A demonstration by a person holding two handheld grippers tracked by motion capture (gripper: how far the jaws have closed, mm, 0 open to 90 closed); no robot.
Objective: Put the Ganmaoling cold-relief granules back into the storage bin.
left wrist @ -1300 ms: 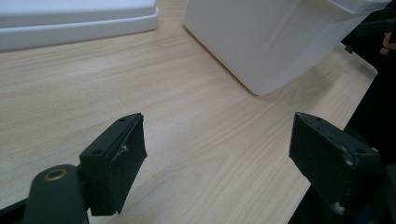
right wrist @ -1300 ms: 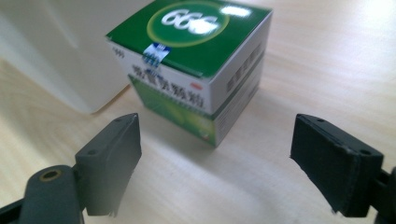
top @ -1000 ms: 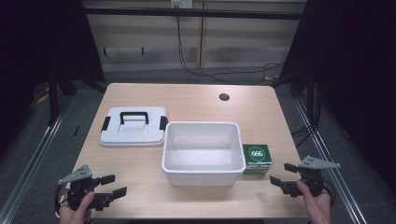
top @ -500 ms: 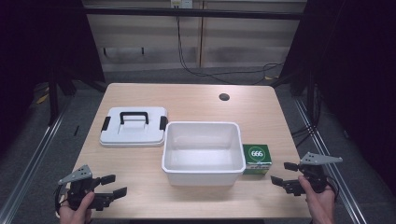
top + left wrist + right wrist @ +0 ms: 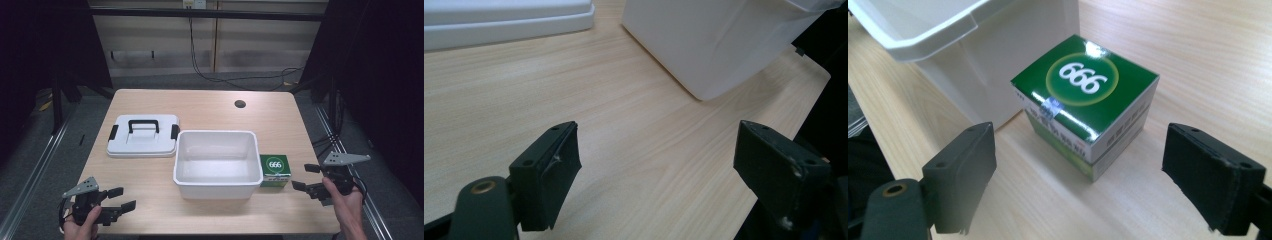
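White tub (image 5: 218,165) at table (image 5: 210,107) centre, lid (image 5: 143,135) at its 10 o'clock, green 666 box (image 5: 275,170) touching its 3 o'clock side. Right gripper (image 5: 307,177) at the box's 3 o'clock, jaws wide, empty. Left gripper (image 5: 121,198) at 7 o'clock, jaws wide, empty.

Each black tool (image 5: 308,177) carries a grey three-cornered plate, blocky jaws and brass-ringed screw holes.

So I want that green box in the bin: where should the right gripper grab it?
Probably across the green box's two free upright sides, coming from its open side with the right gripper, away from the bin. It sits flat against the bin wall, and the open jaws already straddle it.
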